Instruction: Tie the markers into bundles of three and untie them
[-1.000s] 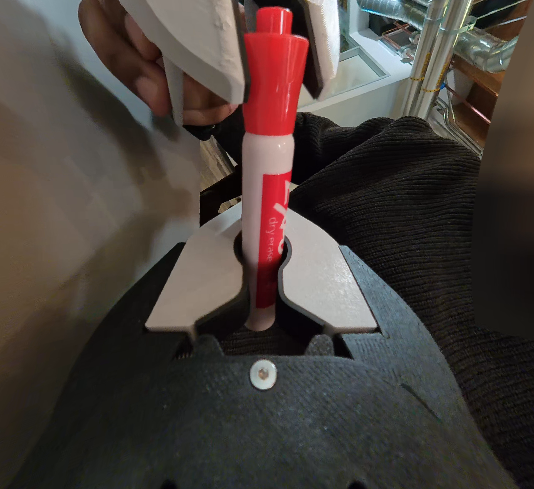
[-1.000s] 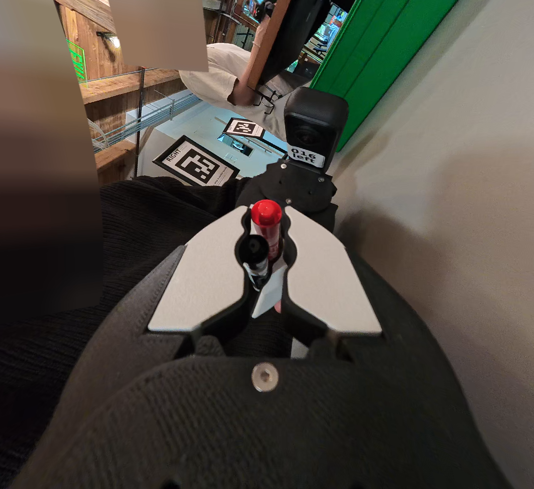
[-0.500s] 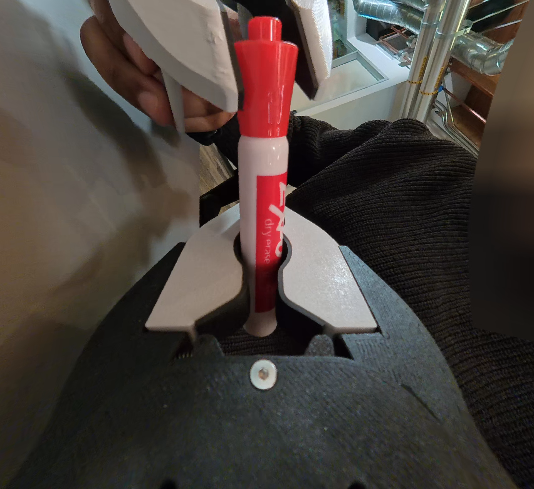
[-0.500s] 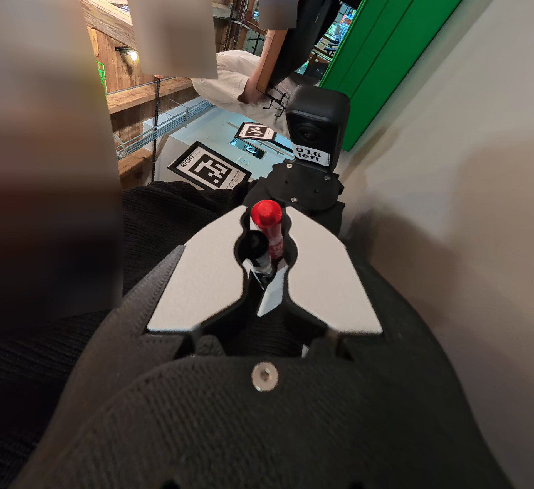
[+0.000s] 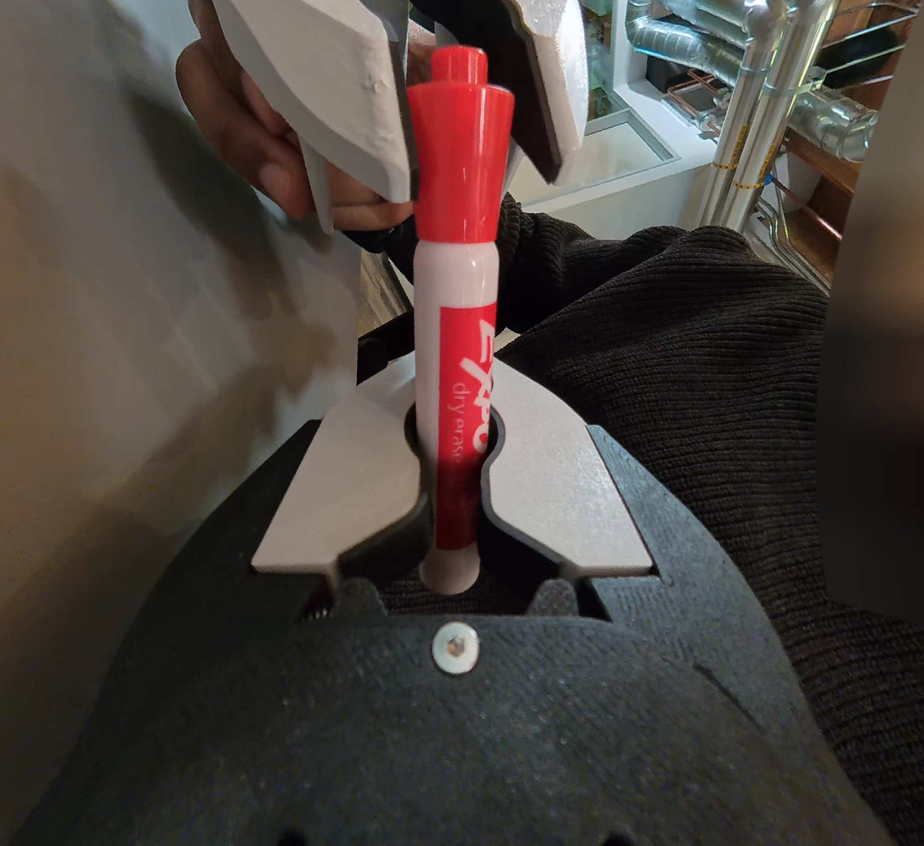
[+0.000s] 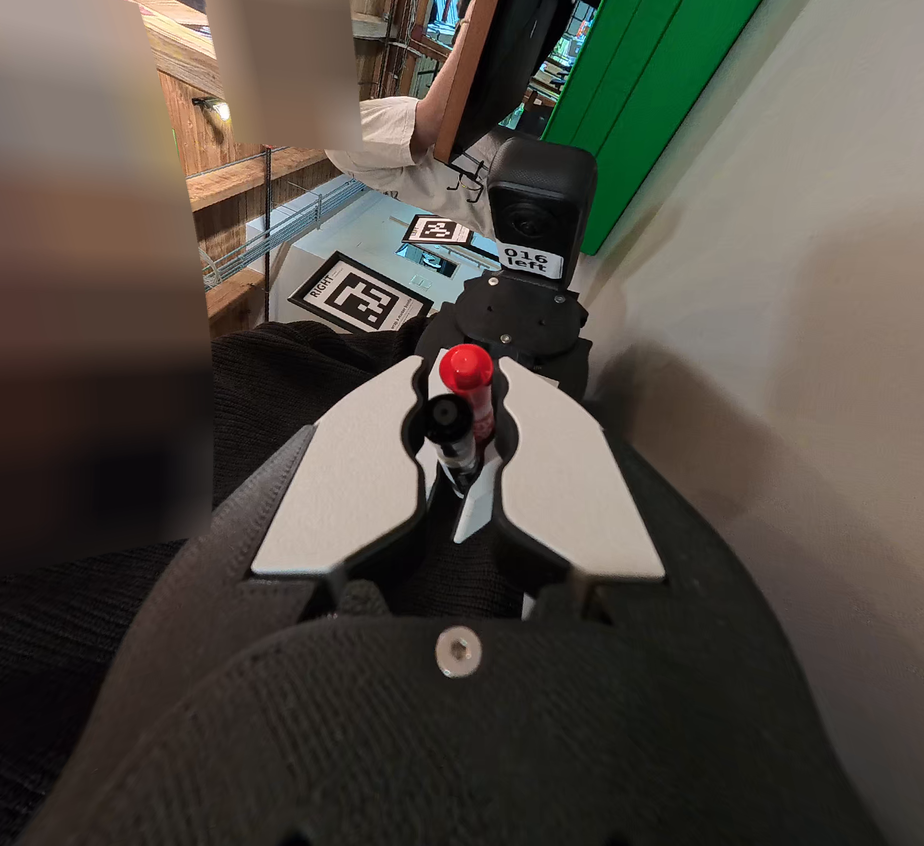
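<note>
In the left wrist view my left gripper (image 5: 455,387) is shut on the barrel of a red marker (image 5: 457,271) that points forward along the fingers. The right gripper (image 5: 472,181) comes in from above with its fingers on either side of the red cap. In the right wrist view my right gripper (image 6: 462,364) holds a black marker (image 6: 447,417) and the red marker's cap end (image 6: 467,372) side by side between its fingers. The left gripper (image 6: 520,316) faces it, just behind and below. The black marker is hidden in the left wrist view.
A hand (image 5: 240,121) holds the right gripper, and a black knit sleeve (image 5: 675,372) lies under both tools. A pale grey surface (image 6: 800,321) runs along one side. Silver ducts (image 5: 750,46), a green panel (image 6: 650,71), framed tag boards (image 6: 365,296) and a person in a light shirt (image 6: 400,136) are behind. The grippers' ends are close to 8 cm from one another.
Both grippers keep their hold. The red cap and the right gripper sit slightly lower in the left wrist view; the scene has shifted a little in both views.
</note>
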